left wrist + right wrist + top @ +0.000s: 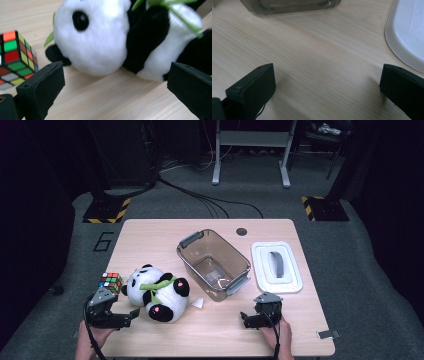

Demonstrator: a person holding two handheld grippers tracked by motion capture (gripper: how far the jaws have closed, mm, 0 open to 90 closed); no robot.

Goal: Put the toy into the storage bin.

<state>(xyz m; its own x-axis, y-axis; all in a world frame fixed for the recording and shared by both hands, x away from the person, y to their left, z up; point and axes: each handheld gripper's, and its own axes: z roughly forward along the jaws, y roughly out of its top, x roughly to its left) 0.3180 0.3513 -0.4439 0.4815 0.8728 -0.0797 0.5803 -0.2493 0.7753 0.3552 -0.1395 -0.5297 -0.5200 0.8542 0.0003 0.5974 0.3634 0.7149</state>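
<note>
A black-and-white panda plush (pixel 156 292) with a green scarf lies on the wooden table (pixel 280 340), left of centre. A colourful puzzle cube (pixel 110 282) stands just left of its head. My left gripper (pixel 125 318) rests at the front left, open, jaws wide apart and pointing at the panda (pixel 112 40) with the cube (pixel 17 57) off to its left. My right gripper (pixel 252 320) sits at the front right, open over bare wood, nothing between its jaws. A clear brown bin (pixel 213 263) with grey handles stands empty in the middle; its white lid (pixel 276 266) lies to its right.
A small white scrap (pixel 198 303) lies between the panda and the bin. A metal clip (pixel 327 334) sits at the table's front right corner, and a round cable hole (pixel 241 231) at the back. Dark floor, cables and stand bases lie beyond.
</note>
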